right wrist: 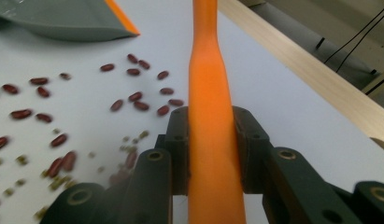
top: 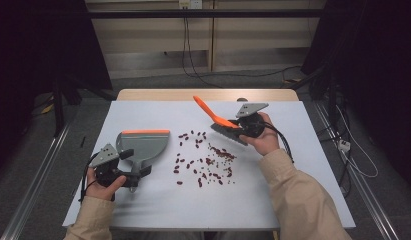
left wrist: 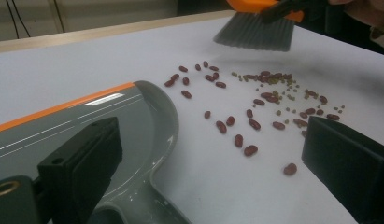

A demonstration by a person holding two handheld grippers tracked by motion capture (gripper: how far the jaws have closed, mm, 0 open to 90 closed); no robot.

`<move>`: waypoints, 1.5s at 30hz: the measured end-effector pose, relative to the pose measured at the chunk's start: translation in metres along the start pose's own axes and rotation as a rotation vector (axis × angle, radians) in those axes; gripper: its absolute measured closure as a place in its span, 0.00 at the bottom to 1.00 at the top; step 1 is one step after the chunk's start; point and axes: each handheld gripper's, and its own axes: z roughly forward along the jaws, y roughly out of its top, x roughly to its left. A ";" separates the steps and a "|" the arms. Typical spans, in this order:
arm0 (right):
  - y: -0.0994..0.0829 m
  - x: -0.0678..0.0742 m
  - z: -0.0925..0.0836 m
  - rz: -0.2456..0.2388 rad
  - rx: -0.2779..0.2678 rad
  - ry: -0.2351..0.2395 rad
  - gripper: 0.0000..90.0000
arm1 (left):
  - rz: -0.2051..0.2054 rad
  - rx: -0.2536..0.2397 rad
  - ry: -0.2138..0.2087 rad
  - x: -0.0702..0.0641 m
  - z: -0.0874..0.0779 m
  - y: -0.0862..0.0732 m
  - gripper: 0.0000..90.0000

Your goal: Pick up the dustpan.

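The right gripper [right wrist: 212, 154] was clamped on the brush [top: 220, 122]: orange handle, grey bristles, held above the table [top: 303, 190] by scattered beans [top: 205, 160]. The left gripper [top: 124, 175], jaws apart, lay at the grey, orange-edged dustpan [top: 143, 145].

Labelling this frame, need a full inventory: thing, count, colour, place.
brush: 1, orange handle, grey bristles, held above the beans' far right edge
dustpan: 1, grey with orange lip, table left
red beans: many, dark red, scattered mid-table
small green beans: many, olive, mixed in on the brush side
table: 1, pale cover, wooden far edge
left gripper: black, at the dustpan handle; grip unclear
right gripper: black, shut on the brush handle
sleeves: 2, beige, bottom
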 end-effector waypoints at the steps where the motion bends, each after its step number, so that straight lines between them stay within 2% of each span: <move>1: 0.001 -0.002 0.004 0.006 -0.003 -0.009 0.79 | 0.000 0.000 0.000 0.000 0.000 0.000 0.06; 7: 0.011 -0.008 0.034 -0.017 -0.007 -0.035 0.79 | -0.004 0.000 -0.003 0.001 0.001 0.000 0.05; 10: 0.016 -0.009 0.048 -0.016 -0.010 -0.022 0.79 | -0.009 -0.005 -0.003 0.002 0.001 0.000 0.05; 12: 0.020 -0.008 0.057 -0.040 0.003 -0.028 0.79 | -0.011 -0.005 0.000 0.002 0.001 -0.001 0.05; 15: 0.021 -0.006 0.067 -0.059 0.009 -0.011 0.79 | -0.007 0.000 0.003 0.003 0.000 -0.001 0.06; 17: 0.020 -0.003 0.071 -0.062 0.008 0.026 0.79 | -0.004 0.002 0.004 0.004 0.000 -0.001 0.06; 21: 0.021 0.006 0.069 -0.139 0.040 0.051 0.79 | -0.007 0.001 0.004 0.004 0.000 -0.002 0.05; 25: 0.018 0.016 0.062 -0.193 0.044 0.095 0.79 | -0.008 -0.002 0.004 0.004 -0.001 -0.002 0.05; 35: 0.008 0.034 0.039 -0.239 0.053 0.178 0.79 | 0.000 0.000 0.004 0.002 0.001 -0.001 0.05; 45: 0.000 0.049 0.021 -0.245 0.042 0.213 0.79 | -0.001 -0.002 0.005 0.000 0.000 -0.001 0.05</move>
